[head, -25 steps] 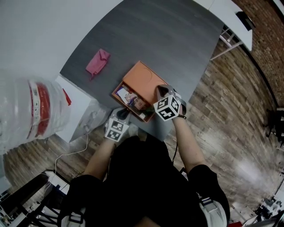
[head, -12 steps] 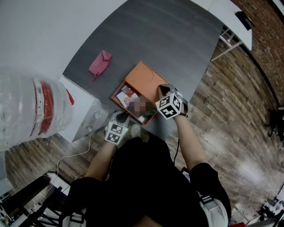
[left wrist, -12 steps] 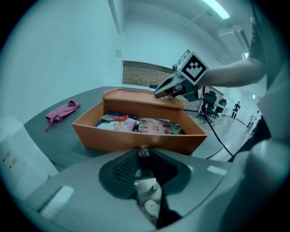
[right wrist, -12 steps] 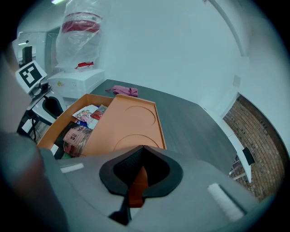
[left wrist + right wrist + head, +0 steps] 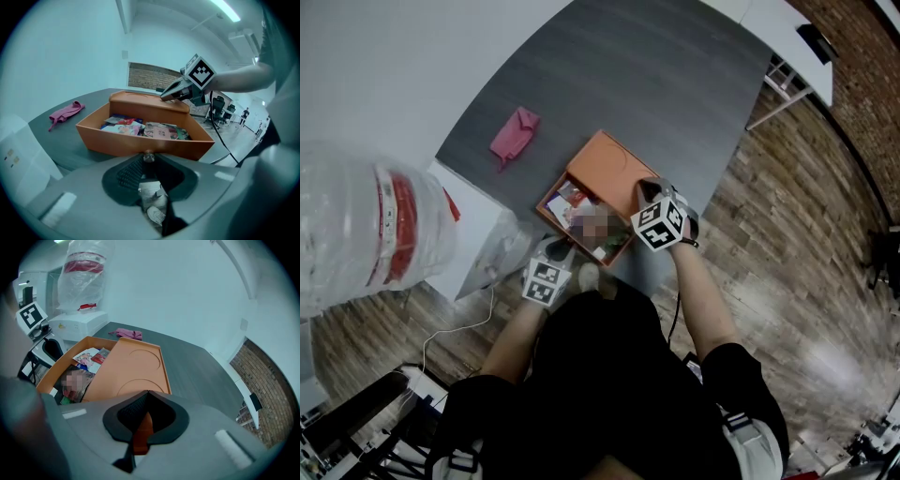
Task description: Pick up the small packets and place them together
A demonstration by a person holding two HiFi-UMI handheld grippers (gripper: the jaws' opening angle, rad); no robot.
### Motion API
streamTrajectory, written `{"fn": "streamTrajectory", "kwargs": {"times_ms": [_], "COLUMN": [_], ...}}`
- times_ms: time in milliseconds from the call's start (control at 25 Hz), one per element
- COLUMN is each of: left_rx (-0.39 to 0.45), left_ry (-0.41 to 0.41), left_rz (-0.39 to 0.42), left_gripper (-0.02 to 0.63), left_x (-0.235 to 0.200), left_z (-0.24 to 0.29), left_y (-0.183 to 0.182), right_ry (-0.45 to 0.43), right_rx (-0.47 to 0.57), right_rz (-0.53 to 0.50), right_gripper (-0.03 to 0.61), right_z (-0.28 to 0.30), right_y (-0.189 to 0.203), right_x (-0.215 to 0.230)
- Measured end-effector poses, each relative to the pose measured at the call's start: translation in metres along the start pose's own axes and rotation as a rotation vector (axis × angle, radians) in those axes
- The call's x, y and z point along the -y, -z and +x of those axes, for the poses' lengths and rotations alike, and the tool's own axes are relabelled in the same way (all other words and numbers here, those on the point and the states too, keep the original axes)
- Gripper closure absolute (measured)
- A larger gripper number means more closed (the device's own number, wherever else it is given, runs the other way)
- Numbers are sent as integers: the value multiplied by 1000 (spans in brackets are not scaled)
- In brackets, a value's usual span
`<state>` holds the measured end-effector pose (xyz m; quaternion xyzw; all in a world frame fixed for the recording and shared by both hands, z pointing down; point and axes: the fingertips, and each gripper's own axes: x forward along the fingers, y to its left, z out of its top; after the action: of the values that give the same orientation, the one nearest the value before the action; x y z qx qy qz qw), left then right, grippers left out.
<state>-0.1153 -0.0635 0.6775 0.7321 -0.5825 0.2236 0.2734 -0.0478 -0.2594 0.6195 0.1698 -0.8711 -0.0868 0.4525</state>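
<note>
The left claw [image 5: 148,157] is clamped on a small packet [image 5: 152,194], just short of the orange box [image 5: 140,143]. The right claw [image 5: 146,401] pinches the lid [image 5: 133,366], steadying the box. The packet should be lifted over the near wall and released low beside the packets [image 5: 140,129] inside.

Ahead of my left tool [image 5: 148,158] I see an orange box [image 5: 117,142] of multicoloured printed packets [image 5: 143,129]; inside that tool, a whitish packet [image 5: 151,193]. The cube [image 5: 660,225] on my right tool [image 5: 641,192]: black-and-white squares. Beyond, pink cloth [image 5: 514,134], dark grey desk [image 5: 675,84].
</note>
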Motion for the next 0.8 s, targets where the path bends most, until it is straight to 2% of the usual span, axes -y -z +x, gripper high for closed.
{"fn": "streamTrajectory", "kwargs": {"times_ms": [200, 440, 680, 800], "left_rx": [10, 61, 221, 309], "left_ry": [17, 3, -37, -34], "left_rz": [-42, -76, -43, -22], "left_gripper": [516, 489, 491, 492], "left_x": [-3, -13, -26, -29], "left_z": [-3, -23, -50, -62], "left_y": [1, -12, -56, -83], "right_ry": [10, 24, 50, 48], "right_rx": [6, 6, 22, 96], "right_rz": [-6, -6, -38, 26], "right_gripper": [575, 575, 575, 575], "right_z": [0, 1, 3, -2], "right_y": [0, 1, 2, -3], "right_x": [1, 4, 5, 9]}}
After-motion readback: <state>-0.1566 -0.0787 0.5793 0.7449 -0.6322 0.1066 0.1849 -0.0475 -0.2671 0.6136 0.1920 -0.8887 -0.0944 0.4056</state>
